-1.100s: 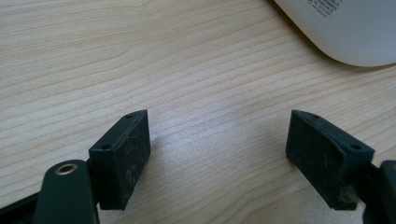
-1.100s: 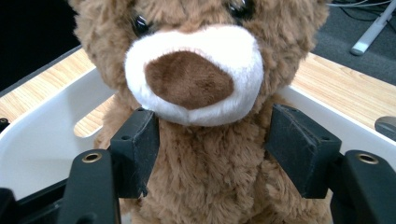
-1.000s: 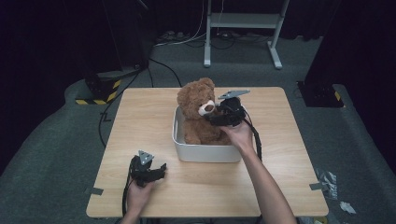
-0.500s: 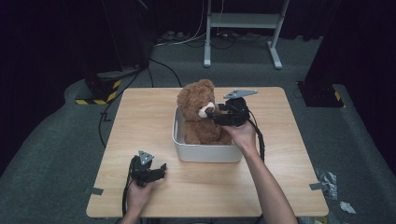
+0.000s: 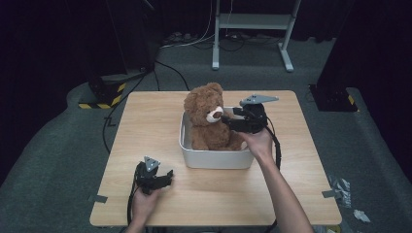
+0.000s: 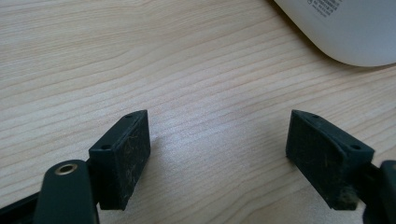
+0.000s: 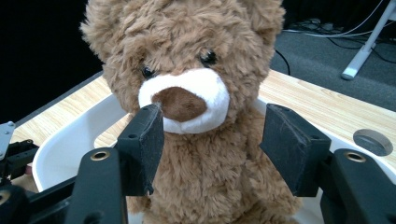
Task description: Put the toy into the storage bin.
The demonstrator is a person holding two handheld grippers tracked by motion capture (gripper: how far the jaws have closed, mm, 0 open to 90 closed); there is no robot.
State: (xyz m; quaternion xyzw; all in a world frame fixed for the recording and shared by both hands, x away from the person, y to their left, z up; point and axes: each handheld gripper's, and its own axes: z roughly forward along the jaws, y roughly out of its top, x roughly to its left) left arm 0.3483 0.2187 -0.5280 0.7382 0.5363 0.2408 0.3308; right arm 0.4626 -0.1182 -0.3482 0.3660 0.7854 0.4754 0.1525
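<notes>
In the middle of the worktop [image 5: 145, 121] stands a white tub [image 5: 214, 158], and a brown bear [image 5: 209, 116] sits upright inside it, head and chest rising above the rim, its white muzzle turned to the person's right. The right tongs [image 5: 227, 118] are held level at the bear's face from that side, just off the muzzle. In the right gripper view the bear [image 7: 196, 93] sits straight ahead with the right tongs [image 7: 212, 144] in front of its chest; the jaws stand well apart, one pad [image 7: 142, 140] close under the brown nose, the other [image 7: 289, 140] off to the side, and neither presses on the fur. They have just been closing a little, with nothing gripped. The tub's wall [image 7: 65, 154] curves round behind the near jaw. Near the front left corner of the worktop, the left tongs [image 5: 163, 177] rest in the person's hand, well apart from the bear. In the left gripper view the left tongs [image 6: 217, 149] are wide open over bare wood [image 6: 140, 56], holding nothing, with the tub's corner [image 6: 350, 32] ahead and to one side.
</notes>
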